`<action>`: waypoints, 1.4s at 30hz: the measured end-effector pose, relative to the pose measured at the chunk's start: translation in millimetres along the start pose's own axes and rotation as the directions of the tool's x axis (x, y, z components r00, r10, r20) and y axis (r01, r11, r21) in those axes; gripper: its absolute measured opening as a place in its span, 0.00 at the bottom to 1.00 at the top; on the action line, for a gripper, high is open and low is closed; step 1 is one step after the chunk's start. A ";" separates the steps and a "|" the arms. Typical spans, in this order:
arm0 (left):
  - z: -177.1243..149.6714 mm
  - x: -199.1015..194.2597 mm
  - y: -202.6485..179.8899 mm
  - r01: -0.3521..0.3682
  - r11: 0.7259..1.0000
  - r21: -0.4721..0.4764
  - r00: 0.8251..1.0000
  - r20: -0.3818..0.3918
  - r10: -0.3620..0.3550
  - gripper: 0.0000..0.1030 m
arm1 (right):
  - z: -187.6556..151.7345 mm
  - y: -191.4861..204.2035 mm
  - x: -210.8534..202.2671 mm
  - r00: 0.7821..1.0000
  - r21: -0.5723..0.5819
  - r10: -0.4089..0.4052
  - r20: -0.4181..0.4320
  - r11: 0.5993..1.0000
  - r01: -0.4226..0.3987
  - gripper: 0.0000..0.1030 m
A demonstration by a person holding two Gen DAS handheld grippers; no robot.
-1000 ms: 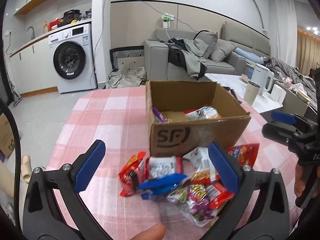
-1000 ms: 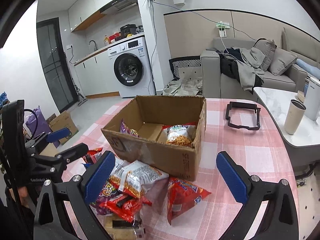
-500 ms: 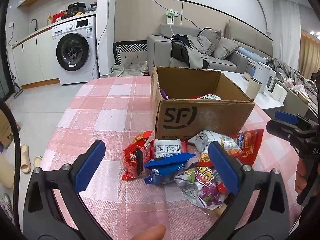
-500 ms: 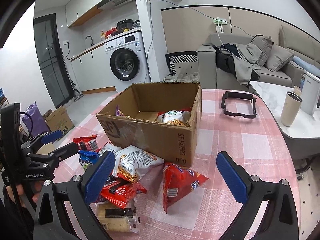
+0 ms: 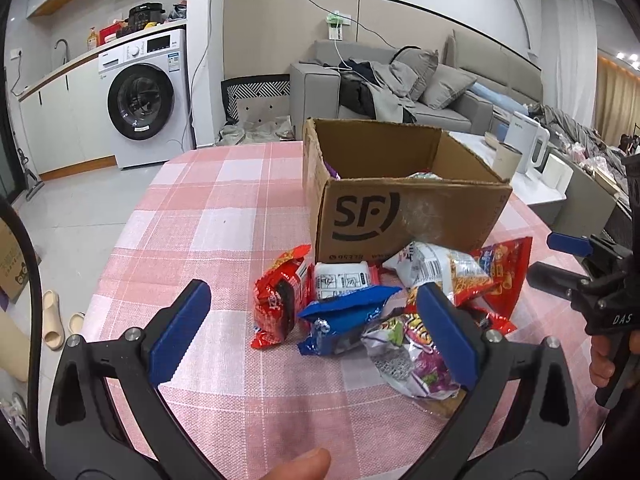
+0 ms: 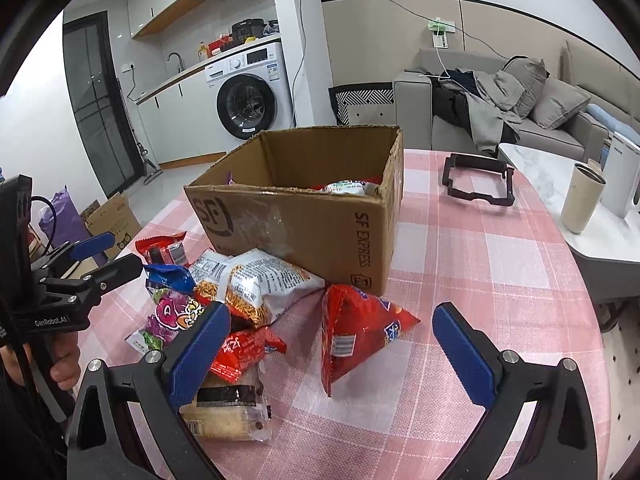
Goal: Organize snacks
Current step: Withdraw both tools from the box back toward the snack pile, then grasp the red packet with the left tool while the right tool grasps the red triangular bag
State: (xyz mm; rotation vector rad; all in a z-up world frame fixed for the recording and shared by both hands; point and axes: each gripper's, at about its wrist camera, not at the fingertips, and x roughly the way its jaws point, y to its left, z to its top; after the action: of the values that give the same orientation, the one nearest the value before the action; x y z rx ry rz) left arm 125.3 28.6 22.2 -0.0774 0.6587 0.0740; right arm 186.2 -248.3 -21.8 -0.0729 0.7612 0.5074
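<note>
Here, left gripper (image 5: 312,328) and right gripper (image 6: 332,346) with fingers wide apart, empty, above pink checked table (image 6: 500,280). Snack packets (image 6: 248,284) heaped just before cardboard box (image 6: 320,216); some inside.

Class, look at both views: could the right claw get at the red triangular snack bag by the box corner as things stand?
Probably yes. The right claw is open and empty, the red bag lies right between its fingers, and nothing covers it.

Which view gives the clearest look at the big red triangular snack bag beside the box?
The right wrist view: the red snack bag lies whole and unobstructed in front of the cardboard box. The left wrist view shows only part of it, tucked behind the noodle packet.
</note>
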 end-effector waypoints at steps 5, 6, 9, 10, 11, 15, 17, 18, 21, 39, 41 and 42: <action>-2.0 2.8 2.4 0.018 1.000 -0.001 1.000 -0.017 -0.018 0.99 | -5.4 -3.3 5.1 1.000 0.012 -0.012 -0.021 1.000 0.012 1.00; -2.2 3.9 3.2 0.018 1.000 -0.004 1.000 -0.020 -0.018 0.99 | -6.1 -4.7 6.5 1.000 0.016 -0.016 -0.027 1.000 0.016 1.00; -3.3 8.0 5.3 0.007 1.000 -0.005 0.999 -0.031 -0.007 0.99 | -8.1 -10.6 12.0 0.999 0.036 -0.017 -0.045 0.999 0.019 1.00; -3.5 9.6 6.5 0.004 1.000 -0.006 0.999 -0.036 -0.004 0.99 | -8.9 -11.9 12.9 0.999 0.041 -0.021 -0.050 0.999 0.023 1.00; -3.6 10.9 8.0 0.002 1.000 -0.008 0.999 -0.041 -0.002 0.99 | -9.2 -14.7 15.8 0.998 0.049 -0.022 -0.065 0.998 0.026 1.00; -4.2 14.1 15.3 -0.007 1.000 -0.019 0.999 -0.044 0.006 0.99 | -11.1 -20.5 21.9 0.996 0.064 -0.018 -0.091 0.998 0.024 0.99; -3.9 17.0 21.4 -0.018 0.999 -0.034 0.999 -0.048 0.017 0.99 | -12.0 -23.1 23.6 0.995 0.071 -0.015 -0.098 0.997 0.022 0.99; -4.3 18.0 24.1 -0.018 0.999 -0.039 0.999 -0.051 0.016 0.99 | -12.7 -24.3 24.2 0.995 0.075 -0.009 -0.100 0.997 0.016 0.99; -4.3 19.7 35.4 -0.039 0.996 -0.081 0.998 -0.042 0.035 0.99 | -14.4 -27.5 26.3 0.994 0.082 -0.010 -0.108 0.996 0.019 0.99; -2.5 55.2 57.7 -0.062 0.992 -0.110 0.993 -0.106 0.050 0.98 | -11.2 -36.3 42.8 0.992 0.112 0.026 -0.124 0.994 -0.012 0.91; -2.4 60.3 56.7 -0.054 0.993 -0.108 0.993 -0.114 0.042 0.94 | -11.3 -36.7 46.8 0.991 0.116 0.030 -0.130 0.993 -0.015 0.91; -2.3 63.5 56.9 -0.049 0.993 -0.109 0.992 -0.120 0.036 0.91 | -11.1 -36.6 49.2 0.991 0.115 0.032 -0.133 0.993 -0.017 0.90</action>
State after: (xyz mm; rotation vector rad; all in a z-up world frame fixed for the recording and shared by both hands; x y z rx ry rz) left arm 168.7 87.8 -21.3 -0.1762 0.7739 0.1486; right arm 226.1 -262.8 -67.4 0.0085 0.9229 0.4851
